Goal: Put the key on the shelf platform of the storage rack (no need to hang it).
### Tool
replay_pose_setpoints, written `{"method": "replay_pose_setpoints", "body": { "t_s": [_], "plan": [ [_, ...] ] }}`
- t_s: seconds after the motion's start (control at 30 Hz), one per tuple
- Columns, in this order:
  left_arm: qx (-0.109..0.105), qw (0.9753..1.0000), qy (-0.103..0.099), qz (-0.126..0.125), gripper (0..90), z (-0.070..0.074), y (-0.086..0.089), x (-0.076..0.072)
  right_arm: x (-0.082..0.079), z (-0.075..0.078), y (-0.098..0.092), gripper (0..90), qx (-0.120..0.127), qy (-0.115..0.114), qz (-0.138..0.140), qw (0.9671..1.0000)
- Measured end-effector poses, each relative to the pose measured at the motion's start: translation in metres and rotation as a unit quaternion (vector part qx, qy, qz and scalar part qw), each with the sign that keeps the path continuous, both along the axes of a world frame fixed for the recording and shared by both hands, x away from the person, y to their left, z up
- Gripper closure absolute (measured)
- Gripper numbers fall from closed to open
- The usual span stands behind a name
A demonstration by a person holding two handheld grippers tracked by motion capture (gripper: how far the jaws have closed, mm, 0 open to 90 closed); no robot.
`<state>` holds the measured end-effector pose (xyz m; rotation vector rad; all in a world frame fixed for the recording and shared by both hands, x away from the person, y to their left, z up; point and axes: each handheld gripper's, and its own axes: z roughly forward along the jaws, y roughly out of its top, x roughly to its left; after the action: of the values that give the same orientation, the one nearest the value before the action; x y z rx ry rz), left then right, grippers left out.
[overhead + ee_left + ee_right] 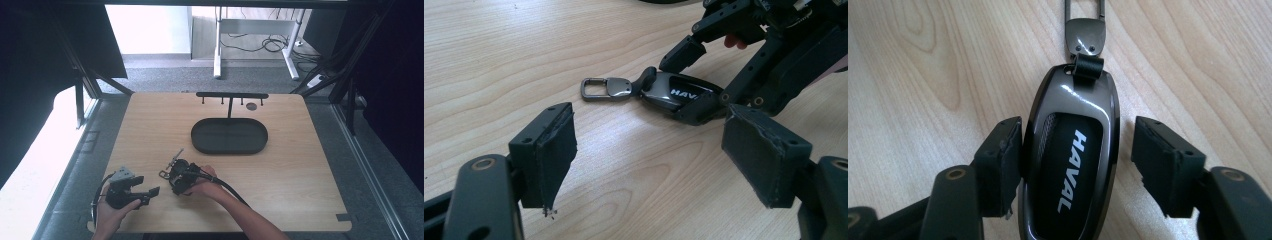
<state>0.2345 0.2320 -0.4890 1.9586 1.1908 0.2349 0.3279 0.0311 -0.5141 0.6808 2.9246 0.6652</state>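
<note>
— Near the front edge of the table (280,175), how far has the work with the key fob (1070,165) got?

— Barely begun, by the look of it. The key fob lies flat on the wood, its metal clasp (605,88) pointing away from the right gripper (1073,160). That gripper's jaws stand apart on either side of the fob; one pad (1000,160) touches its edge, the other is a little clear of it. So the grasp is being set up, not yet closed.

— And the left gripper (649,150)?

— Wide open and holding nothing, resting just beside the fob and aimed at it.

— What remains?

— Probably everything after the grasp: closing on the fob, lifting it, and carrying it off. The black oval tray (200,145) and the hook rack (231,95) behind it sit well apart at the far side of the table; either could be the goal, but which one cannot be told.

— Anything hard to read?

— The fob's near end is cut off at the bottom of the right gripper view, and from the high view the fob is mostly hidden under the right gripper and the hand (210,189).
</note>
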Motion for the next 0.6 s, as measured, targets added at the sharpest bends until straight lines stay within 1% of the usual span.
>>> {"method": "replay_pose_setpoints", "body": {
  "t_s": [0.07, 0.13, 0.17, 0.3, 0.6],
  "plan": [
    [0.001, 1.0, 0.0, -0.001, 22.0, 0.0002, 0.0, -0.0001, -0.0002, 0.0003, 0.0008, 43.4, 0.001, -0.001, -0.003, 1.0],
    [0.001, 1.0, 0.0, 0.0, 22.0, 0.0002, 0.0001, 0.0, -0.0001, 0.0004, 0.0008, 47.3, -0.004, -0.01, 0.002, 0.9999],
    [0.0, 1.0, 0.0, 0.0, 22.0, 0.0001, 0.0, 0.0, -0.0004, 0.0006, 0.0013, 47.6, -0.007, -0.013, 0.002, 0.9999],
    [0.001, 1.0, 0.0, -0.001, 22.0, 0.0002, -0.0008, -0.0002, -0.0006, 0.0015, 0.0016, 48.7, -0.012, -0.01, 0.0, 0.9999],
    [0.002, 1.0, 0.002, 0.001, 22.0, -0.0009, -0.0005, 0.0004, 0.0009, 0.0026, 0.0027, 49.0, -0.023, -0.005, 0.007, 0.9997]
  ]
}}
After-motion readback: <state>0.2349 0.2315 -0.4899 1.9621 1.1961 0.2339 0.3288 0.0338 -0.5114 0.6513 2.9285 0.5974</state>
